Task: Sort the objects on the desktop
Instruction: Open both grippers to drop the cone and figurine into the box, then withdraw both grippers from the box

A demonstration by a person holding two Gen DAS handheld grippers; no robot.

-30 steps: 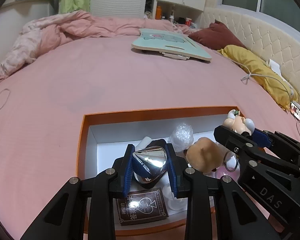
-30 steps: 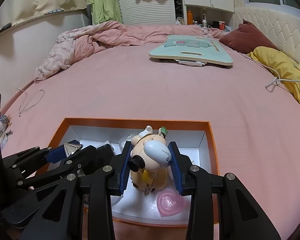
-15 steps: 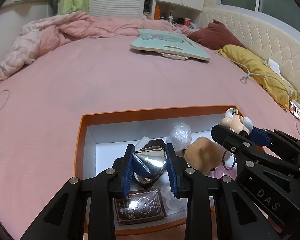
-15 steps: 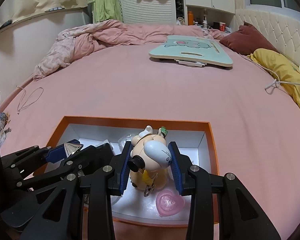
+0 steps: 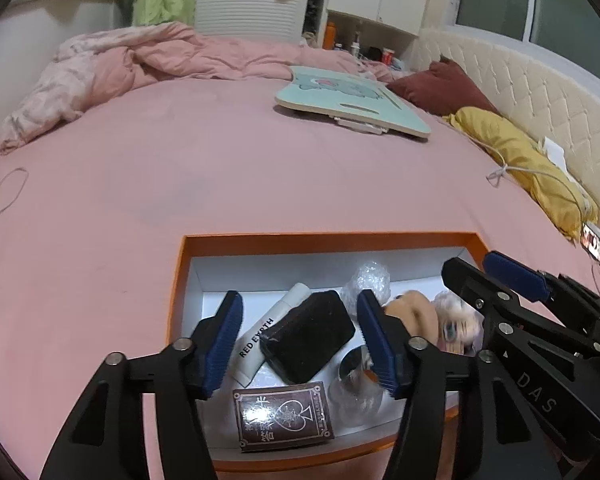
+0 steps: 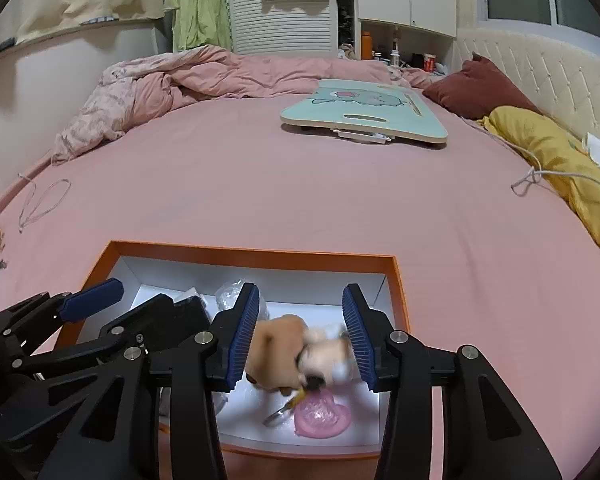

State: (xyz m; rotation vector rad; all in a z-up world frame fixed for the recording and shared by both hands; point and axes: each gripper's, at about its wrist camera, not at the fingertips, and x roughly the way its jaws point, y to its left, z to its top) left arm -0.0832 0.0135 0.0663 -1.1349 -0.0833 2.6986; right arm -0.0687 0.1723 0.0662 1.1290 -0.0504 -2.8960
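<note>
An orange box (image 5: 320, 239) with a white inside lies on the pink bed, also in the right wrist view (image 6: 252, 253). My left gripper (image 5: 300, 344) is open above it; the silver cone (image 5: 354, 368) lies blurred in the box by a black block (image 5: 308, 336), a white tube (image 5: 268, 332) and a card box (image 5: 284, 416). My right gripper (image 6: 302, 336) is open, and the doll figure (image 6: 300, 352) is blurred between and below its pads, over a pink heart (image 6: 322, 418). The doll also shows in the left wrist view (image 5: 440, 324).
A teal lap board (image 6: 364, 116) lies far across the bed. A yellow pillow (image 6: 560, 160) with a white cable and a dark red pillow (image 6: 480, 88) lie at the right. A crumpled pink duvet (image 6: 172, 84) is at the back left.
Both grippers have opened. The left one let go of the silver cone and the right one let go of the doll figure; both have dropped into the box.
</note>
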